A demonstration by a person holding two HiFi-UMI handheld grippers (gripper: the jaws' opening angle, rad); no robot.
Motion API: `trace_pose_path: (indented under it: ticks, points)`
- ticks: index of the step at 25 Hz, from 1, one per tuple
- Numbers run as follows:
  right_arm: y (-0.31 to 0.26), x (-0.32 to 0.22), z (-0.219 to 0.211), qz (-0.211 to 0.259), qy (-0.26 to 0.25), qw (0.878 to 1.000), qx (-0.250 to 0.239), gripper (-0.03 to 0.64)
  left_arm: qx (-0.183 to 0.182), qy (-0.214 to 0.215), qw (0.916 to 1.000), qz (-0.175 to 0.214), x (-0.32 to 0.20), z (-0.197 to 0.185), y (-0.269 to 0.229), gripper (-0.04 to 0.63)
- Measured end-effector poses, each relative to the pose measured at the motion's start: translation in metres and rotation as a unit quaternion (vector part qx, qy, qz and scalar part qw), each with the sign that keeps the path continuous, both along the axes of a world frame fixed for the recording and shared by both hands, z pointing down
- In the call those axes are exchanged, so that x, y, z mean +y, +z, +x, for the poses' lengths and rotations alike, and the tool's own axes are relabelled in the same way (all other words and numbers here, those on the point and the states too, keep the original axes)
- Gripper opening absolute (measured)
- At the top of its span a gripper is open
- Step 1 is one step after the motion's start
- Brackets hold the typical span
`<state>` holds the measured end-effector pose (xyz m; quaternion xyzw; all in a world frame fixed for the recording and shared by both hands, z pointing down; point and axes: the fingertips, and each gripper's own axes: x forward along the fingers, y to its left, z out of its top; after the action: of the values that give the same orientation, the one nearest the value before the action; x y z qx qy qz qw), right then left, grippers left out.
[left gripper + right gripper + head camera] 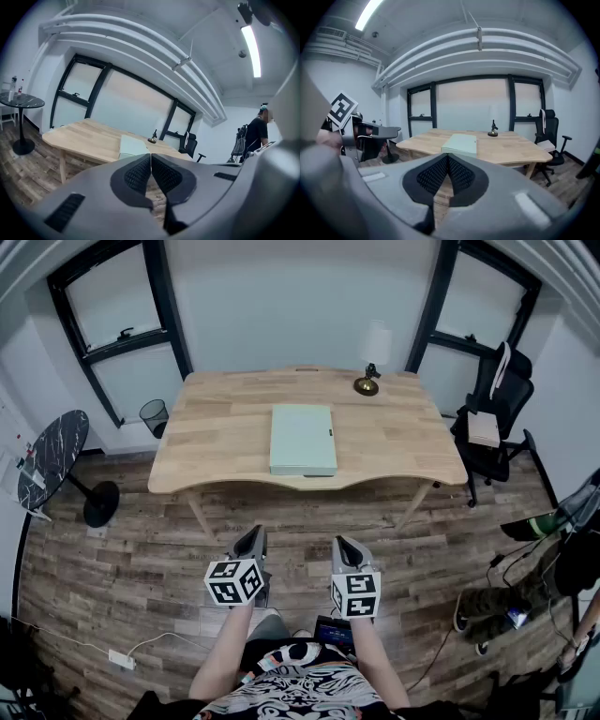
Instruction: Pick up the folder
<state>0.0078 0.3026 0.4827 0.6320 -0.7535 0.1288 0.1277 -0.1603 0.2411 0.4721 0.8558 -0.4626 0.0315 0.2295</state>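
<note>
A pale green folder [303, 439] lies flat on the wooden table [394, 442], near its front edge at the middle. It also shows in the left gripper view as the folder [132, 145] and in the right gripper view as the folder [461, 143]. My left gripper [252, 539] and right gripper [345, 544] hang side by side over the floor, well short of the table. Both are shut with nothing between the jaws. In their own views the left gripper [150, 155] and right gripper [448, 156] point at the table.
A small brass lamp [367, 382] stands at the table's back right. A black office chair [495, 418] is to the right, a round dark side table [54, 457] and a wire bin [154, 414] to the left. A person [258, 133] stands off to the right.
</note>
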Motion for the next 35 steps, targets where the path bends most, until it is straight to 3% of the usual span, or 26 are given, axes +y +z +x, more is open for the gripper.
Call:
trace_pose_path:
  ticks: [5,14,18,29,35]
  points:
    - [0.000,0.006,-0.002,0.004,-0.009,1.000,-0.023,0.005,0.012,0.006,0.9999,-0.004,0.007,0.002,-0.001,0.009]
    - [0.016,-0.007,0.013,-0.016,0.006,1.000,-0.023,0.005,-0.027,0.004,0.9995,-0.013,-0.011,0.006,0.012,0.008]
    - [0.018,-0.029,0.025,-0.004,0.013,1.000,-0.022,0.005,-0.005,0.005,0.9998,-0.020,-0.037,0.013,0.017,0.008]
    - [0.020,-0.187,0.074,-0.017,0.020,0.997,-0.077,0.005,-0.023,-0.004,0.9994,-0.026,-0.208,0.049,0.034,0.008]
    - [0.033,-0.285,0.099,-0.048,0.039,0.997,-0.047,0.005,-0.032,-0.002,0.9986,-0.042,-0.311,0.062,0.046,0.008]
